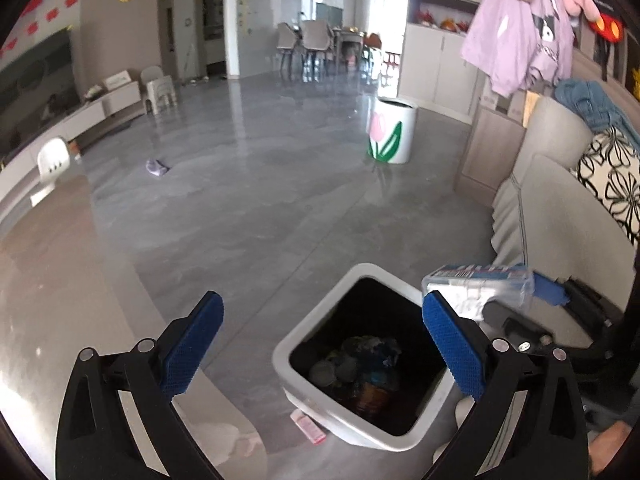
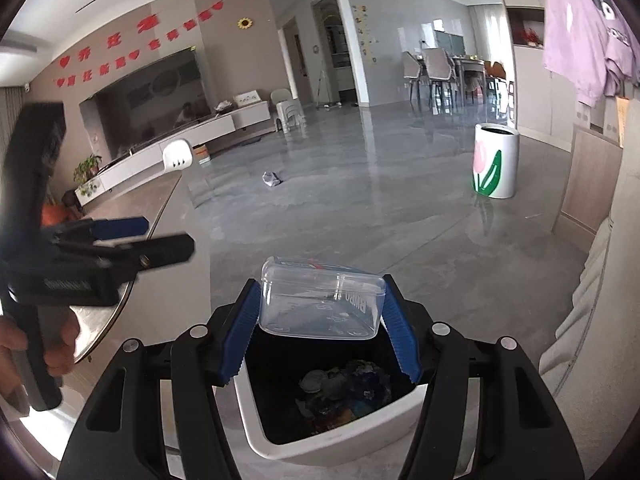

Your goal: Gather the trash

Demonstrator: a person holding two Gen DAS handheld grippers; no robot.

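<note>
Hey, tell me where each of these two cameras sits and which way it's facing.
Left wrist: on the left gripper, angled down over the white bin; its own jaws wide apart and empty, the right gripper at right.
Right wrist: on the right gripper, above the same bin; jaws clamping a clear plastic box, a hand at left.
Shared: the bin, the box, the tulip bin, floor scrap.
</note>
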